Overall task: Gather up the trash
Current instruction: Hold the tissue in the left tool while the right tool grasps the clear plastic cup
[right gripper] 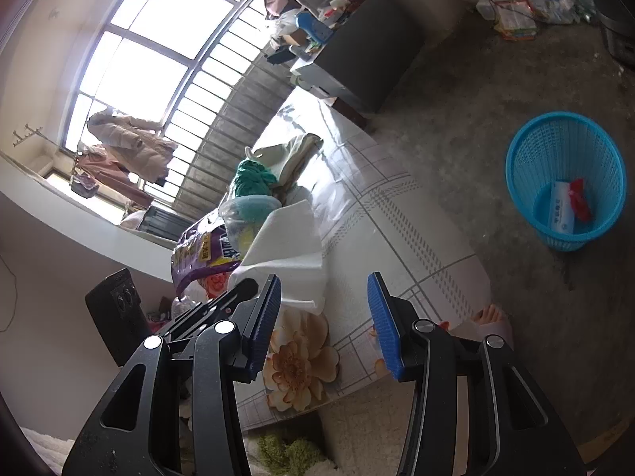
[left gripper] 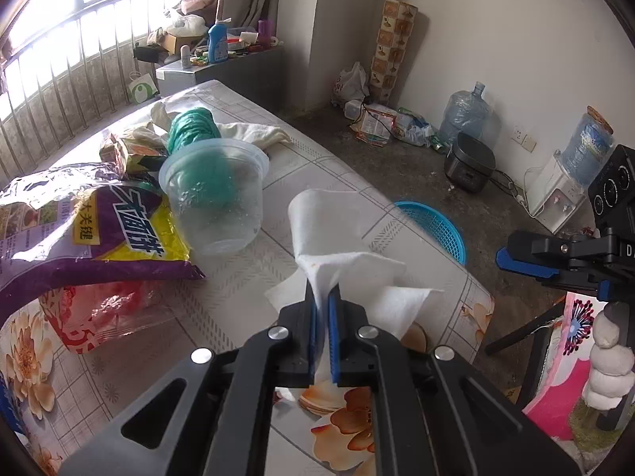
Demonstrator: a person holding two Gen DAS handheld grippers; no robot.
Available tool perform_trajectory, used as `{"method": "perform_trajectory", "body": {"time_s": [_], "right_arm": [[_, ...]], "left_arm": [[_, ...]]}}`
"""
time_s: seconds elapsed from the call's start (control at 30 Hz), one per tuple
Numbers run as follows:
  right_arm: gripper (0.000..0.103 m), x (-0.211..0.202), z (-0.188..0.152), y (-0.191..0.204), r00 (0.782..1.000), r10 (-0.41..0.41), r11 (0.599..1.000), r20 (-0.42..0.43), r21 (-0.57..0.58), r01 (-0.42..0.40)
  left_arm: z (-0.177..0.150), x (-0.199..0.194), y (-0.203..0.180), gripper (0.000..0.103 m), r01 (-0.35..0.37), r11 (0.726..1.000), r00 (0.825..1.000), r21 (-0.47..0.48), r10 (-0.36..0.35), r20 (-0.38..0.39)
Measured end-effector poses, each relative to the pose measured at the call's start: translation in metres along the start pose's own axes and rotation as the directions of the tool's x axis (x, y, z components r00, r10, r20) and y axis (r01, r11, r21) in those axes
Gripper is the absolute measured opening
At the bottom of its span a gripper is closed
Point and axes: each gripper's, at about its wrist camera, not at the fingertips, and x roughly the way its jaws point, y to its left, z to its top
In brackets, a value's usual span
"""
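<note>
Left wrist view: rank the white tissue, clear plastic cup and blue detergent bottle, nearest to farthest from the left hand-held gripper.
1. White tissue: pinched in the left hand-held gripper.
2. Clear plastic cup: on the table, up-left.
3. Blue detergent bottle: far cabinet by the window.

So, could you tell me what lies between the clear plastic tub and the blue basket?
In the left wrist view, only the white tissue, pinched by the left hand-held gripper, above bare tablecloth.

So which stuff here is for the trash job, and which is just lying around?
For the job:
- white tissue, pinched in the left tongs
- blue basket
- plastic cup
- purple bag

Just lying around:
- water jug
- rice cooker
- blue bottle
</note>
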Motion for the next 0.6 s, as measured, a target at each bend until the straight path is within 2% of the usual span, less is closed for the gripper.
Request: {"method": "perform_trajectory", "body": {"time_s": [0.2,0.33,0.53,0.6], "right_arm": [[0.045,0.008,0.011,0.013,1.0,0.008,0.999,-0.008,-0.041,-0.008],[0.045,0.021,0.023,0.032,1.0,0.02,0.995,-0.021,-0.099,-0.022],[0.045,0.056,0.04,0.062,0.996,0.049,0.985,-0.077,-0.163,-0.061],[0.051,0.072,0.046,0.072,0.992,0.069,0.981,-0.109,-0.172,-0.087]], "left_arm": [[0.002,-0.032,0.009,0.005,-0.027,1.0,0.997,-0.01,0.027,0.078],[-0.003,-0.049,0.018,0.005,-0.039,0.999,0.994,-0.03,0.042,0.103],[-0.016,-0.065,0.033,0.005,-0.061,0.996,0.993,-0.068,0.068,0.1],[-0.023,-0.068,0.039,0.005,-0.068,0.994,0.993,-0.085,0.075,0.09]]}}
